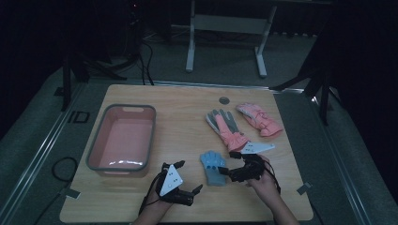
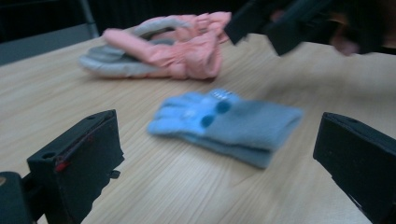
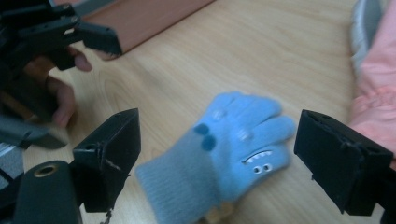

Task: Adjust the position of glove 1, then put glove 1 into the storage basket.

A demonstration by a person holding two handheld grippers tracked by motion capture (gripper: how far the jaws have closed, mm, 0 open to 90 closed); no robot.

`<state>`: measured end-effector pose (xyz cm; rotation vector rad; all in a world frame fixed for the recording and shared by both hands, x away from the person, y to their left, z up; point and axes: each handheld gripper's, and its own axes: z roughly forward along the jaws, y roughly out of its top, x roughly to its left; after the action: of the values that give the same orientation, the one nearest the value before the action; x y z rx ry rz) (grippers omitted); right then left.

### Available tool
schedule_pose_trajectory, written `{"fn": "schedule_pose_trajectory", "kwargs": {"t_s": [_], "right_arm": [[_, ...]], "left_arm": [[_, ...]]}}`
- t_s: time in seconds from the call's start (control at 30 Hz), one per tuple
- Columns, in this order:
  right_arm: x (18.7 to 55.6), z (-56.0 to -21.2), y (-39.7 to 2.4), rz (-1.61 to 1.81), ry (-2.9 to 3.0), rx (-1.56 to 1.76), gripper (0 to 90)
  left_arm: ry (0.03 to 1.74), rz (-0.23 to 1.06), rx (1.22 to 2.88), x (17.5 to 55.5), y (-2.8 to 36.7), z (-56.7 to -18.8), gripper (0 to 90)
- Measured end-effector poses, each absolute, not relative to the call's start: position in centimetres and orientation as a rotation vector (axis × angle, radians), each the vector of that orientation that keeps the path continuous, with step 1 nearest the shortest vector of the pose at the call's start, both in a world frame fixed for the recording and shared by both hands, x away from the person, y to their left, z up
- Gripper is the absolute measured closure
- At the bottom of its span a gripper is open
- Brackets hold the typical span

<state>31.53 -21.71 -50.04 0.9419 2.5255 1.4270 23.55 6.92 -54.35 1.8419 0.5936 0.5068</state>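
A small light-blue knit glove (image 1: 213,167) with a cartoon face lies flat on the wooden table (image 1: 187,108), near its front. My right gripper (image 1: 228,164) hovers just right of the glove and points left at it. In the right gripper view its jaws (image 3: 219,140) stand wide apart on either side of the blue glove (image 3: 224,149), and the pads do not touch it. My left gripper (image 1: 187,177) sits to the glove's left, open, with nothing between its jaws. In the left gripper view the blue glove (image 2: 233,123) lies a little ahead of that gripper (image 2: 212,144).
A pink basin (image 1: 101,140) with a grey rim stands at the table's left. Behind the blue glove lie a pink-and-grey glove (image 1: 225,125) and, to its right, a pink glove (image 1: 259,119). A white-legged stand (image 1: 225,28) is on the floor beyond.
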Motion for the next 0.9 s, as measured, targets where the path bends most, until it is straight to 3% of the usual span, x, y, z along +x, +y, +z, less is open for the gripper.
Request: {"fn": "schedule_pose_trajectory", "kwargs": {"t_s": [0.27,0.6,0.77,0.9], "right_arm": [[32.7,-47.7,-22.6,1.475,2.51,0.992,14.0],[34.4,-47.6,-21.0,1.505,2.571,0.979,14.2],[35.2,-48.6,-20.1,1.457,2.61,0.979,14.2],[35.9,-49.8,-19.7,1.446,2.643,1.009,15.9]], "left_arm": [[0.484,0.372,1.951,23.8,4.4,-53.2,6.8],[0.264,0.381,2.098,24.5,1.9,-52.9,15.0],[0.135,0.437,2.153,25.0,1.3,-53.3,30.8],[0.085,0.463,2.176,25.4,0.7,-53.5,37.7]]}}
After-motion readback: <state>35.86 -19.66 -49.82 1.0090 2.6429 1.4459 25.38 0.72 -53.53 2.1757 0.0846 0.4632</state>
